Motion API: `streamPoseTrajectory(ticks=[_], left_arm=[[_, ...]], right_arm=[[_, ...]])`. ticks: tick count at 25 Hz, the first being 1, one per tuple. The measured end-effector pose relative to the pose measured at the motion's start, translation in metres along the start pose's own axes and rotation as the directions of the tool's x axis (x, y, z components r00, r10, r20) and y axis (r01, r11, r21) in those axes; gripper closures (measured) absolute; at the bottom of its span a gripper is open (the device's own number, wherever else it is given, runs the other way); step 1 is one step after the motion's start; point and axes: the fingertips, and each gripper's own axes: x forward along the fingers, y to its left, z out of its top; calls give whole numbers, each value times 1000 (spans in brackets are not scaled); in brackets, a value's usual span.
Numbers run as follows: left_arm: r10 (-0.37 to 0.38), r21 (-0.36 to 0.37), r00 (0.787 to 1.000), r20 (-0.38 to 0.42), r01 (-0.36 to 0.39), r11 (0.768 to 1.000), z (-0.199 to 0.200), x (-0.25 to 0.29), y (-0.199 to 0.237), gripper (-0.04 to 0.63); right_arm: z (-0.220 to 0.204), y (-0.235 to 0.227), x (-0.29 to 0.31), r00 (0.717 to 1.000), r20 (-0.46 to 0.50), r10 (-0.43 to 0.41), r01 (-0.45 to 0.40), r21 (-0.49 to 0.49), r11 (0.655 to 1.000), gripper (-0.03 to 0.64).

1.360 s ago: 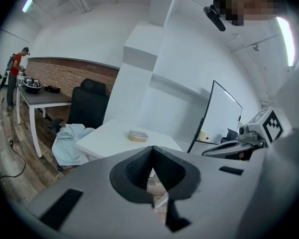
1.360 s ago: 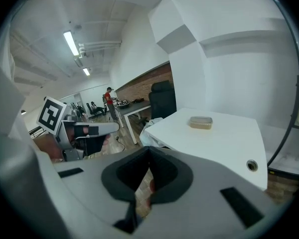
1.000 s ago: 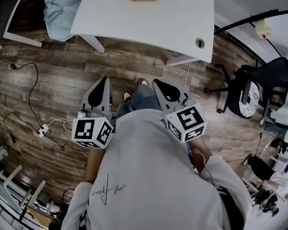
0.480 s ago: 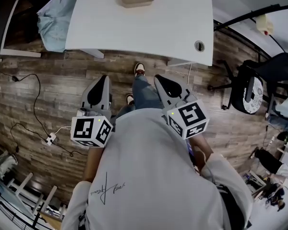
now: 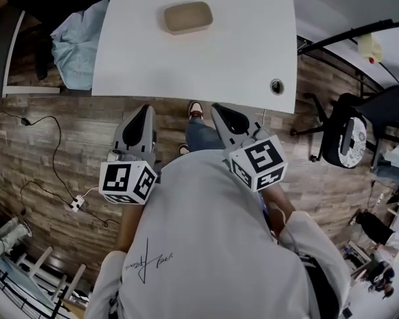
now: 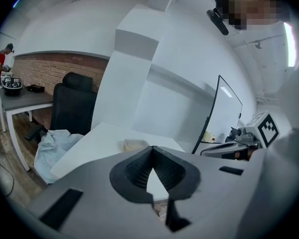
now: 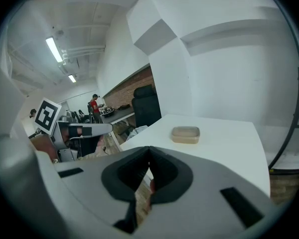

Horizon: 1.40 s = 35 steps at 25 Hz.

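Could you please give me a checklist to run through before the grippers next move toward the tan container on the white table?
1. Left gripper empty: ok, jaws together on nothing.
2. Right gripper empty: ok, jaws together on nothing.
3. Jaws apart for a grasp: not ok, both shut.
4. Tan container lying flat on the white table: ok.
5. Grippers over the table: not ok, in the head view both are short of its near edge.
6. Container's contents: cannot tell.

Tan tray [image 5: 187, 17], white table [image 5: 253, 52], brown wood floor [image 5: 73, 145]; L tool [image 5: 145, 111], R tool [image 5: 221, 110] grey/blk.
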Motion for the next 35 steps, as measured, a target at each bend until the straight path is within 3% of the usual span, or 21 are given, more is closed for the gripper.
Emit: streamPoseTrajectory(ticks=[21,35], left_arm=[[12,33,999,32,-13,999,46,109,-1,588],[-5,30,999,54,3,1000,58,143,-2,588]], right_arm=[[46,-97,47,999,49,10,-11,14,1000,609],[50,-125,61,999,46,2,-2,13,1000,609]])
